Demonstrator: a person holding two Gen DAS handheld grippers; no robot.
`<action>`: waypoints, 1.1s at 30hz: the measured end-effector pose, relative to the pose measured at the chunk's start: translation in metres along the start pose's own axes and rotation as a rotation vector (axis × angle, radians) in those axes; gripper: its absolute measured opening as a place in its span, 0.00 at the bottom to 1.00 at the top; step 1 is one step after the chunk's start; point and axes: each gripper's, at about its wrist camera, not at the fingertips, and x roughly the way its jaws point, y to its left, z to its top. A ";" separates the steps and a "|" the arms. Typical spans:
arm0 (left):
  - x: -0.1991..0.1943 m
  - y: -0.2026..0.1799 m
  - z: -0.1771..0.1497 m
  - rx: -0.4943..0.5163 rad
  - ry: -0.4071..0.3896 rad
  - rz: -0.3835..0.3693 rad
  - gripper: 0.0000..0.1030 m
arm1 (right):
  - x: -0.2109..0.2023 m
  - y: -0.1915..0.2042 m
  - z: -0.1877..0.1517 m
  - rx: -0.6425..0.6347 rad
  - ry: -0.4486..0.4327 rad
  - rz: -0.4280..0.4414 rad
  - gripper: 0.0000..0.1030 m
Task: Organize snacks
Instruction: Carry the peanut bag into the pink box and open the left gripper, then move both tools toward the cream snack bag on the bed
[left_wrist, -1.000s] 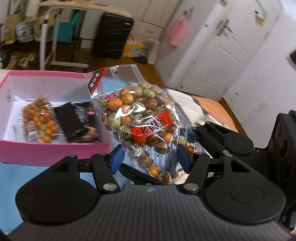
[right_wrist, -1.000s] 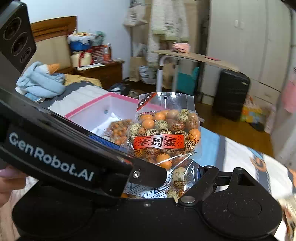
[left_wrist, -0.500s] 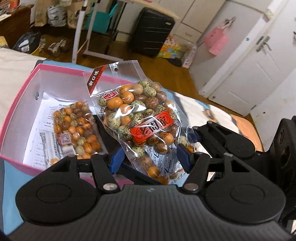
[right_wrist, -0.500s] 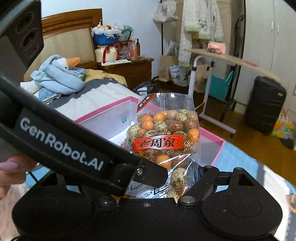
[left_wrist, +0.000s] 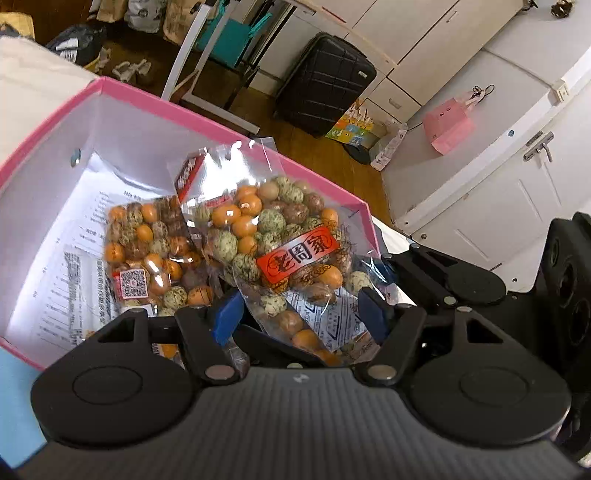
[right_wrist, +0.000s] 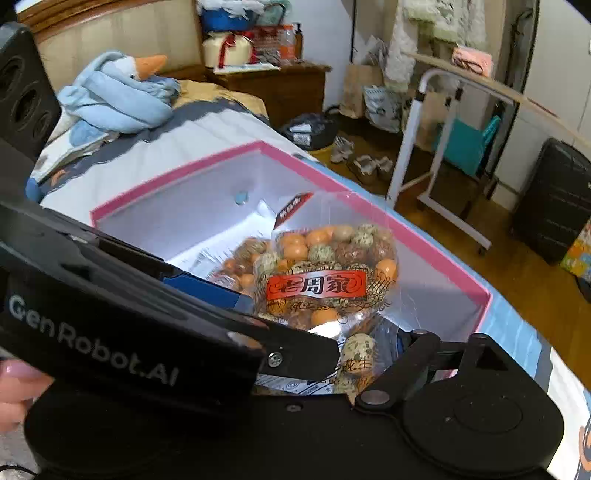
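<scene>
A clear bag of coated peanuts with a red label (left_wrist: 284, 254) is held over a pink box (left_wrist: 155, 103) with white inside walls. My left gripper (left_wrist: 299, 317) has its blue pads on both lower sides of the bag. My right gripper (right_wrist: 332, 365) also grips the bag's lower end (right_wrist: 325, 284), its left finger hidden behind the left gripper's body. A second bag of the same peanuts (left_wrist: 147, 251) lies in the box on printed paper. The box (right_wrist: 177, 170) sits on a bed.
A blue cloth (left_wrist: 14, 398) lies under the box. A blue plush goose (right_wrist: 118, 92) lies on the bed. On the wooden floor beyond stand a white-framed table (right_wrist: 424, 147) and a black suitcase (left_wrist: 325, 81). White cabinet doors (left_wrist: 517, 166) are at the right.
Both grippers carried the peanut bag forward and over the pink box and tilted downward. The box interior and the second bag now fill more of the view.
</scene>
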 end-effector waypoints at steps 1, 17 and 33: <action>0.001 0.001 0.000 -0.017 0.006 0.006 0.64 | 0.001 -0.001 -0.001 -0.002 -0.004 -0.015 0.90; -0.059 -0.041 -0.016 0.123 -0.086 0.001 0.65 | -0.106 0.001 -0.049 0.049 -0.181 -0.075 0.92; -0.053 -0.155 -0.073 0.407 -0.014 -0.052 0.65 | -0.246 -0.053 -0.176 0.372 -0.269 -0.344 0.92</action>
